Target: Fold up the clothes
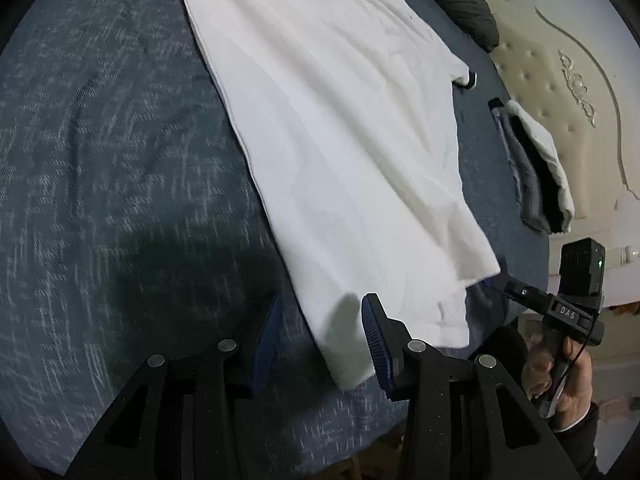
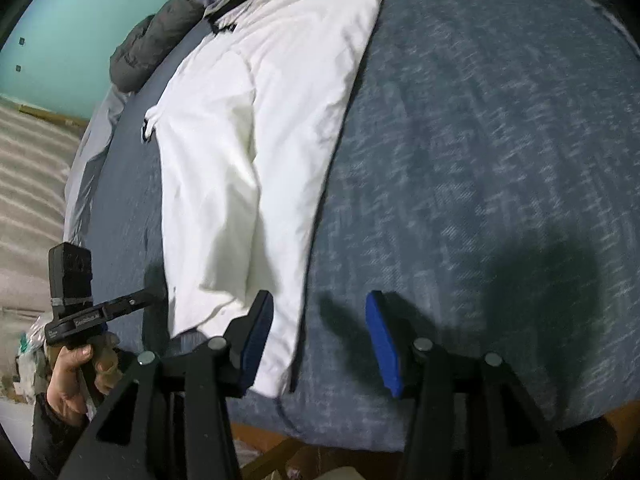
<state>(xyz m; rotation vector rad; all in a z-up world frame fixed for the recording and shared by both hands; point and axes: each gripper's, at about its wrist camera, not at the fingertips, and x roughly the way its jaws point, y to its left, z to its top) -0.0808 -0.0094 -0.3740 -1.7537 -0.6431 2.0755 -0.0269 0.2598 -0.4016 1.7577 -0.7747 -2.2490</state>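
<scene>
A white shirt (image 1: 340, 140) lies spread flat on the blue bedspread (image 1: 100, 160), with black-trimmed sleeve cuffs. My left gripper (image 1: 322, 334) is open low over the near hem, and one hem corner lies between its blue-padded fingers. My right gripper (image 2: 320, 340) is also open at the other hem corner of the shirt (image 2: 224, 160), the cloth edge lying just inside its left finger (image 2: 256, 336). Each view shows the other gripper held by a hand: the right gripper (image 1: 520, 294) and the left gripper (image 2: 128, 305), both at the hem.
A stack of folded clothes (image 1: 536, 168) sits near the cream tufted headboard (image 1: 560, 80). A dark padded jacket (image 1: 460, 0) lies past the shirt's collar, also seen as a grey jacket (image 2: 152, 44). The bed's near edge (image 2: 340, 436) runs just below the grippers.
</scene>
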